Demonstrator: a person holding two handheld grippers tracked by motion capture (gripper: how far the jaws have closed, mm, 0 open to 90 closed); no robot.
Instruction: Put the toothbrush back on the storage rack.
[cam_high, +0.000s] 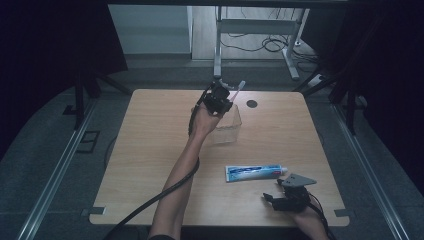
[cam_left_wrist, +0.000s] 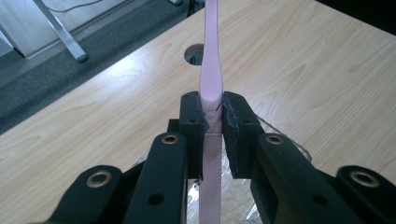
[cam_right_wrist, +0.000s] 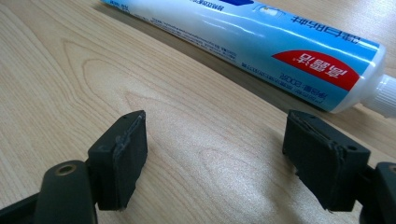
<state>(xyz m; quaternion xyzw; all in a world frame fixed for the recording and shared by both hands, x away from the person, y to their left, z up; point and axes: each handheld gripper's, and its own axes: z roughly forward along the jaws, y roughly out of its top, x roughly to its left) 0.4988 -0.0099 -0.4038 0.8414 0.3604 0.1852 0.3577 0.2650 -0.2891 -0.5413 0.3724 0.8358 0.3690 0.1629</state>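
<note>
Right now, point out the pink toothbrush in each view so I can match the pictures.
High view: the pink toothbrush sits top centre, clamped in the left tongs above the clear cup, head pointing up and right.
Left gripper view: its handle runs up the middle between the shut jaws.
Right gripper view: not in it; the toothpaste tube lies beyond the open right tongs.
Shared landmark: the round hole in the table.

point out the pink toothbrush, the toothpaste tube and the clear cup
pink toothbrush (cam_left_wrist: 210, 74), left gripper view, on its handle above the jaws
toothpaste tube (cam_high: 252, 172), high view, on the middle of its body
clear cup (cam_high: 231, 131), high view, on its side wall
</note>
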